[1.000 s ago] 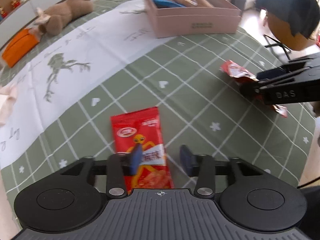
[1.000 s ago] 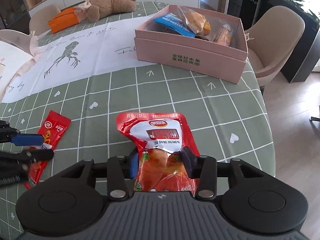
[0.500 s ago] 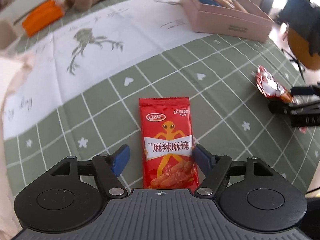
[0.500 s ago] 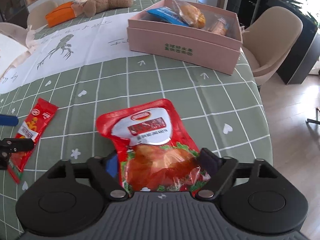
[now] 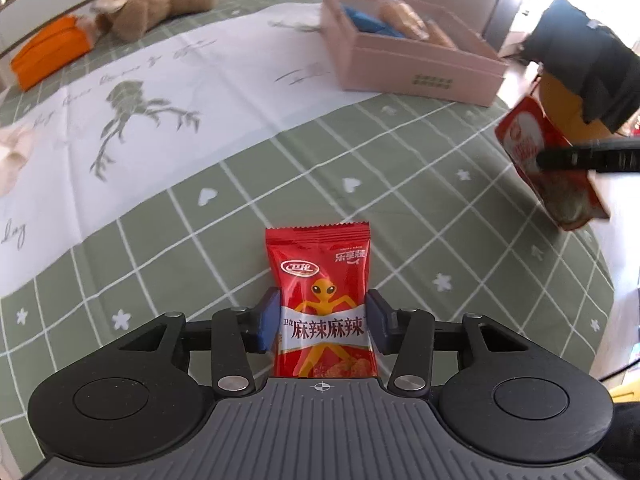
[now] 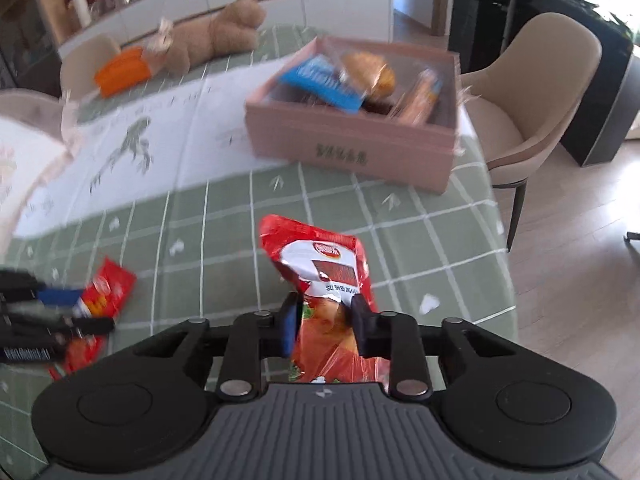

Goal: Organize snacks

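The small packet lies flat on the surface, its lower half between the blue pads of the left tongs. Half a second ago those jaws stood wide on either side of it; they have just been closing, and the pads now sit against its two long edges. Whether they press hard enough to hold it I cannot tell; the packet has not left the cloth.

The big pouch is in the right tongs, whose jaws have just been closing too and are now clamped on its middle, crumpling the foil. Half a second ago it lay flat; now its top end hangs free above the green checks, and the left view shows it in the air off to the right, so it has been picked up.

Ahead of both tongs, well apart from them, stands the pink box, open and already holding a blue packet, a bun and another wrapped snack. Beyond it on the far side lie a plush toy and an orange pouch.

As I judge it, the pouch is ready to go to the box, and the small packet needs a firm pinch before a lift.
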A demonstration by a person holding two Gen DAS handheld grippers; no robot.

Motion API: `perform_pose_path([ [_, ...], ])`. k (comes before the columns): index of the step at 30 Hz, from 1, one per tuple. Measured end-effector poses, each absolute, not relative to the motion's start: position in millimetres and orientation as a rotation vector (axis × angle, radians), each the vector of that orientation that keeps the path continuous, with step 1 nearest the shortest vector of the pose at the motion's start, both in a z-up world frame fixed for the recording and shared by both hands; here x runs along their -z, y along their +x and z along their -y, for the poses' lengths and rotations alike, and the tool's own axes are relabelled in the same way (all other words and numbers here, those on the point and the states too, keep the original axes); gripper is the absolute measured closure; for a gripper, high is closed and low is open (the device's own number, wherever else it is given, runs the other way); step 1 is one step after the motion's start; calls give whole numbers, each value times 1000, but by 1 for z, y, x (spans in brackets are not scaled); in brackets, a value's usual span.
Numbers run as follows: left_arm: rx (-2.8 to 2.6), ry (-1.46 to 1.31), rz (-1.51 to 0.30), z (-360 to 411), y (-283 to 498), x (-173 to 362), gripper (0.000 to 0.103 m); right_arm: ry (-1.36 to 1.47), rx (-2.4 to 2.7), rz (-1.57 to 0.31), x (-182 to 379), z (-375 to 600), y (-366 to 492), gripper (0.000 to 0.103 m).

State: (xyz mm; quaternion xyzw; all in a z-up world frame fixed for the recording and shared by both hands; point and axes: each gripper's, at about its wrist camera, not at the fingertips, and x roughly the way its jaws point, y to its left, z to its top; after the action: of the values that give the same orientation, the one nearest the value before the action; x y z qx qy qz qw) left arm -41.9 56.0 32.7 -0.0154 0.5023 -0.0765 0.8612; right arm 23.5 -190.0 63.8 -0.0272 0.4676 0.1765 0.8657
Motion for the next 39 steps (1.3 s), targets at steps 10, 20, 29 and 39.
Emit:
perform_pose_path([
  [10,290,-217,-897,-48,-8,-88,53,75,-363,-884,-120,221,39,103],
  [20,340,-196,-782,-14,76,-143,53,-62,-435,-786,-177,221,82,88],
  [29,292,-236,-1024,-1,51,-62,53,-118,-302,-991,-70,268,102,30],
  [39,239,-276,-1070,-22,36,-43,53,206,-445,-1148,-36,262,62,70],
])
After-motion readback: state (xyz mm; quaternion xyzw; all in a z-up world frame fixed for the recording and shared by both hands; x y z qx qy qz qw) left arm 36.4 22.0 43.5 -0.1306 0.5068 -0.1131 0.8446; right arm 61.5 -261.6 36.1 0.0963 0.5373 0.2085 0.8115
